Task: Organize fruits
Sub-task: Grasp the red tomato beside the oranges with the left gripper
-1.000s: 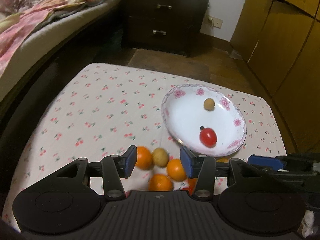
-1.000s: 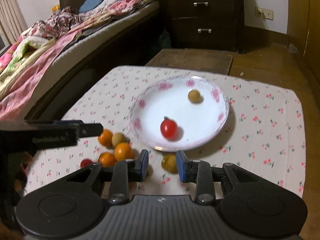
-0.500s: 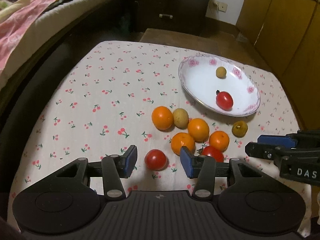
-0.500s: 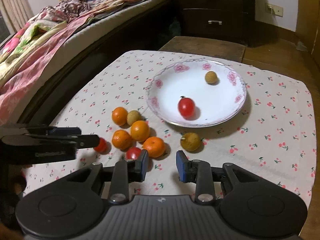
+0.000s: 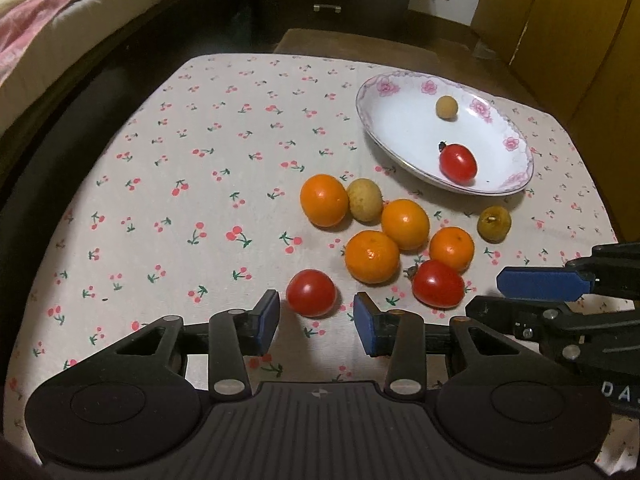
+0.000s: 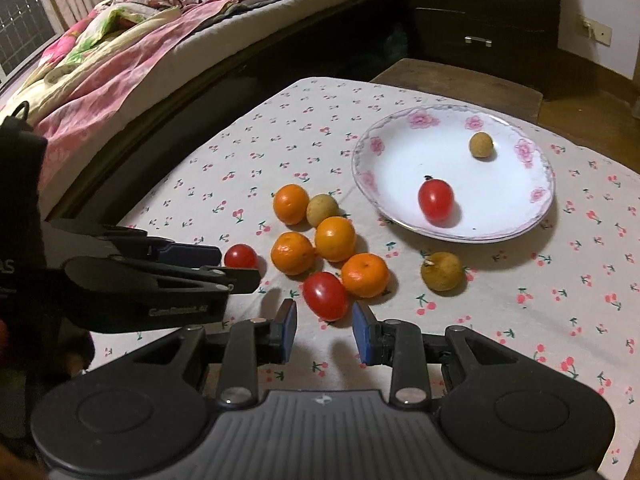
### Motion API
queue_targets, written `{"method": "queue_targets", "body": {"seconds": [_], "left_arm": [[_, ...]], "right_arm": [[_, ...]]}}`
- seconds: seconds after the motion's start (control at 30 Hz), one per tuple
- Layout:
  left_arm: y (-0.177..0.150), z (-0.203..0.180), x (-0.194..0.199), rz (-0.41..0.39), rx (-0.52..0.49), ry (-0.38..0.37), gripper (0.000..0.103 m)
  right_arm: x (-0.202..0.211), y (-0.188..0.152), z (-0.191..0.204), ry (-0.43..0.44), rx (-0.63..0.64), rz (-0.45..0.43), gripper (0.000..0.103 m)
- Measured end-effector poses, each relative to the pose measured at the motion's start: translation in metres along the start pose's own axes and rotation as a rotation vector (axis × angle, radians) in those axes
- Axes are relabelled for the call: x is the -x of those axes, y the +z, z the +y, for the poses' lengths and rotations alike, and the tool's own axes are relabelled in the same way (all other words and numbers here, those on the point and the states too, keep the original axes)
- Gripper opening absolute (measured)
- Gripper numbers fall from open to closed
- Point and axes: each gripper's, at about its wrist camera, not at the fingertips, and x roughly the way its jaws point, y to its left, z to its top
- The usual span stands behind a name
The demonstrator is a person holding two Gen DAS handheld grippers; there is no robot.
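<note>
cherry-print cloth (image 5: 168, 184) covers the tabletop beside a bed (image 6: 132, 52). near its far right corner a flowered plate (image 5: 400, 120) holds a red tomato (image 5: 458, 163) and a small tan fruit (image 5: 446, 107). four oranges (image 5: 372, 256) cluster mid-table with a yellowish fruit (image 5: 364, 200). the left gripper (image 5: 316, 322), jaws apart, frames a loose tomato (image 5: 311, 292) near the front edge; the right gripper (image 6: 325, 330), likewise parted, frames another tomato (image 6: 325, 295).
</note>
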Motion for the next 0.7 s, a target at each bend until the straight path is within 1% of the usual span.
{"method": "queue_targets", "body": {"seconds": [0.2,0.27,0.37,0.7], "left_arm": [[-0.001,-0.004,-0.008,0.006,-0.01,0.001,0.046],[-0.001,-0.006,-0.008,-0.002,-0.022,0.007,0.041],[-0.001,-0.005,-0.007,-0.007,-0.014,0.002,0.036],[0.002,-0.003,-0.006,-0.01,-0.014,0.001,0.035]], "right_arm": [[-0.008,0.0,0.003,0.018,0.017,0.016,0.031],[-0.009,0.001,0.004,0.023,0.02,0.016,0.031],[-0.012,0.002,0.005,0.03,0.025,0.022,0.031],[-0.025,0.005,0.005,0.017,0.036,0.026,0.031]]}}
